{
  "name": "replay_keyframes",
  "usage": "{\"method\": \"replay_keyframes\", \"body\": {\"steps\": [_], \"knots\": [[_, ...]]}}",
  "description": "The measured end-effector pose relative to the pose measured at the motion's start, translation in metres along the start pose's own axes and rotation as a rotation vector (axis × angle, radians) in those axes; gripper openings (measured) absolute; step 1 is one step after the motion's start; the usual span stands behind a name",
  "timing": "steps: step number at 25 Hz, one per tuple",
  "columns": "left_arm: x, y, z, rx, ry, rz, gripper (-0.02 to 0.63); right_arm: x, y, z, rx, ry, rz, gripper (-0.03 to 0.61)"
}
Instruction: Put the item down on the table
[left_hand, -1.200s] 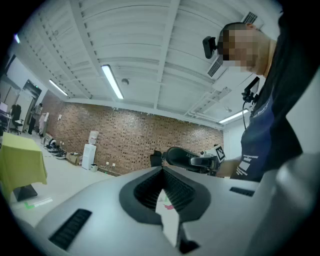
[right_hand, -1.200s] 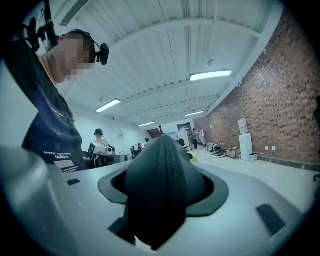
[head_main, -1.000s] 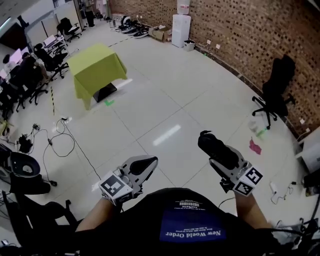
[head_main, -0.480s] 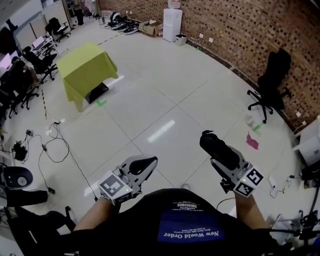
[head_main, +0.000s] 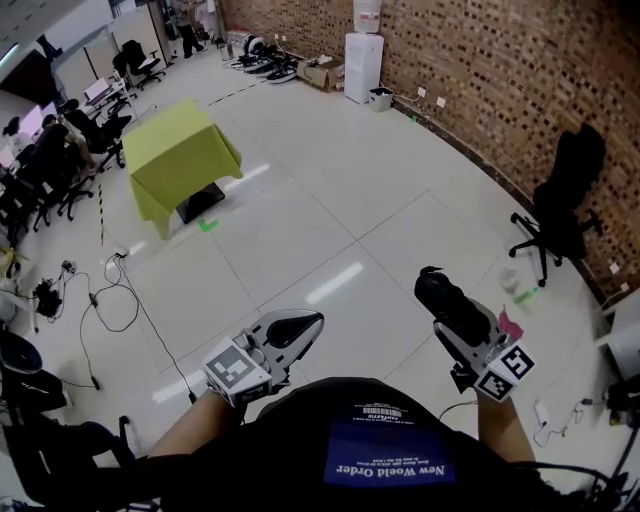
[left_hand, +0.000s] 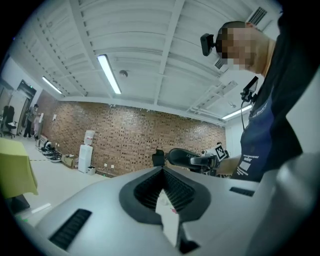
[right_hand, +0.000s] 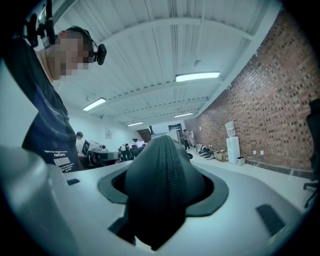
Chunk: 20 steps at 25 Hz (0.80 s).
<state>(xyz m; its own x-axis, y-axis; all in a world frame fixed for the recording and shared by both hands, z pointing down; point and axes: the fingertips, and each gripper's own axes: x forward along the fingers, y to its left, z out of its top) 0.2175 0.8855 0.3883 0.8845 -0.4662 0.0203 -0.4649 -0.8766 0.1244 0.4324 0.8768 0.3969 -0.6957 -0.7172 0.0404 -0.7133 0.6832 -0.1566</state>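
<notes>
My right gripper (head_main: 437, 289) is shut on a black zippered pouch (head_main: 450, 305), held in the air above the floor at the lower right of the head view. In the right gripper view the pouch (right_hand: 162, 185) fills the gap between the jaws, zip facing up. My left gripper (head_main: 300, 326) is at the lower left, its jaws together; in the left gripper view a small white slip (left_hand: 167, 212) with a pink mark sits pinched between them. A table under a yellow-green cloth (head_main: 180, 155) stands far off, upper left, well away from both grippers.
Pale tiled floor stretches ahead. A brick wall (head_main: 480, 70) runs along the right with a water dispenser (head_main: 362, 50) and a black office chair (head_main: 560, 195). Cables (head_main: 110, 290) trail on the floor at left, beside desks and chairs with people.
The head view has swung a little, so the table and chair sit slightly differently in frame. Both grippers have drifted slightly right and down, and their grips look the same.
</notes>
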Motion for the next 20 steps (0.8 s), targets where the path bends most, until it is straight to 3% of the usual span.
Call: {"method": "replay_keyframes", "body": {"steps": [4, 13, 20], "knots": [[0.064, 0.024, 0.012, 0.022, -0.017, 0.029, -0.008, 0.008, -0.069, 0.022, -0.030, -0.004, 0.020, 0.261], [0.171, 0.079, 0.025, 0.012, -0.017, -0.036, -0.008, 0.037, -0.180, 0.048, -0.054, 0.015, -0.007, 0.261], [0.230, 0.170, 0.033, 0.017, -0.037, -0.093, -0.008, 0.102, -0.254, 0.065, -0.076, 0.007, -0.059, 0.261]]}}
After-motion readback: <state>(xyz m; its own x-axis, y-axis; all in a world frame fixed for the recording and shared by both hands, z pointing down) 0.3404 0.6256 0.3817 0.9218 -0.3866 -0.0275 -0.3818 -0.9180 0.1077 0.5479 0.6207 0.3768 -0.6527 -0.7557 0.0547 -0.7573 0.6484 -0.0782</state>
